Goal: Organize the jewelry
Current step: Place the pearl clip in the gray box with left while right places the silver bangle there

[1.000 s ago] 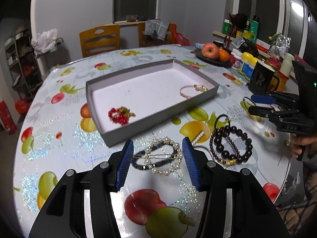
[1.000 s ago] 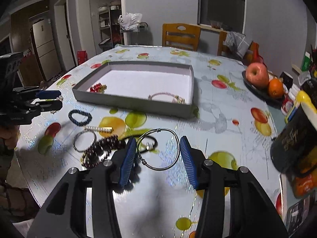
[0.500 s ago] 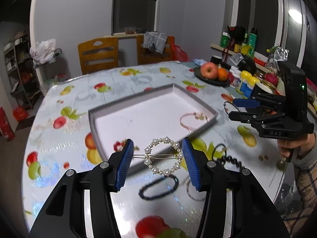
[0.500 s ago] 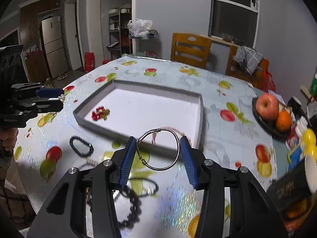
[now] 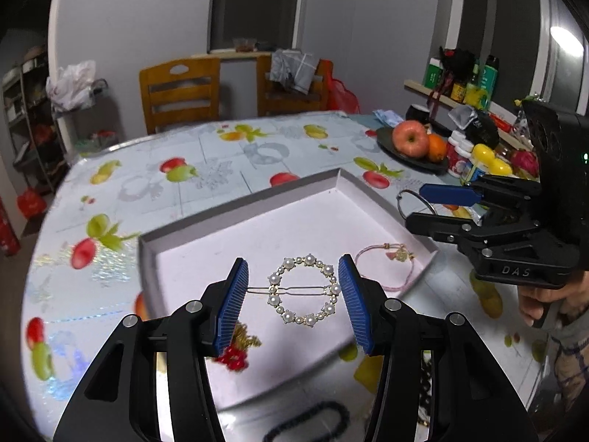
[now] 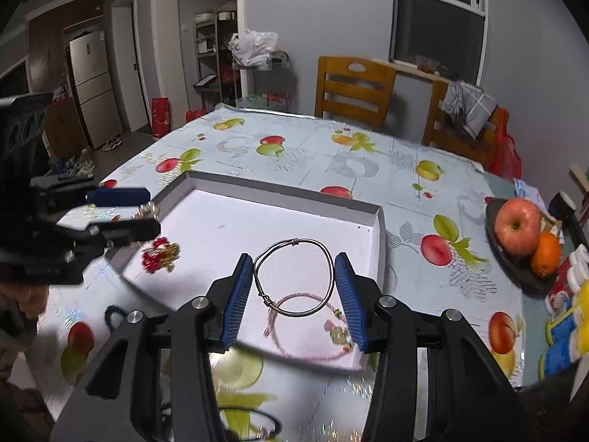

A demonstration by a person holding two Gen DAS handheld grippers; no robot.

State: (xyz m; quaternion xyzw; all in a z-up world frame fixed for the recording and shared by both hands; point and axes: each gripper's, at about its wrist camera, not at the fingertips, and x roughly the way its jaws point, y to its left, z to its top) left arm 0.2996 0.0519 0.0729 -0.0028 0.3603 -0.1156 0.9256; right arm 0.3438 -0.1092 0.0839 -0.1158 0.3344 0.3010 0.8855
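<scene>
A fruit-print tablecloth (image 5: 221, 169) covers the table, wooden chairs (image 5: 180, 92) against the grey wall, a fruit plate (image 6: 515, 258) at the side. Over the shallow white tray (image 5: 235, 202) the left gripper (image 5: 293, 294) clenches a pearl ring clip (image 5: 305, 291) between blue pads; the right gripper (image 6: 294, 283) grips a silver wire bangle (image 6: 294, 280). In the tray lie a pink cord bracelet (image 5: 383, 265) and a red bead piece (image 6: 160, 256), blurred. A dark bracelet (image 5: 313, 420) near the table's front edge is partly cut off.

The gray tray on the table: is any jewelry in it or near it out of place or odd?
One piece: a black beaded bracelet lies on the tablecloth outside the gray tray. Inside, the red cluster and pink bracelet lie normally.
</scene>
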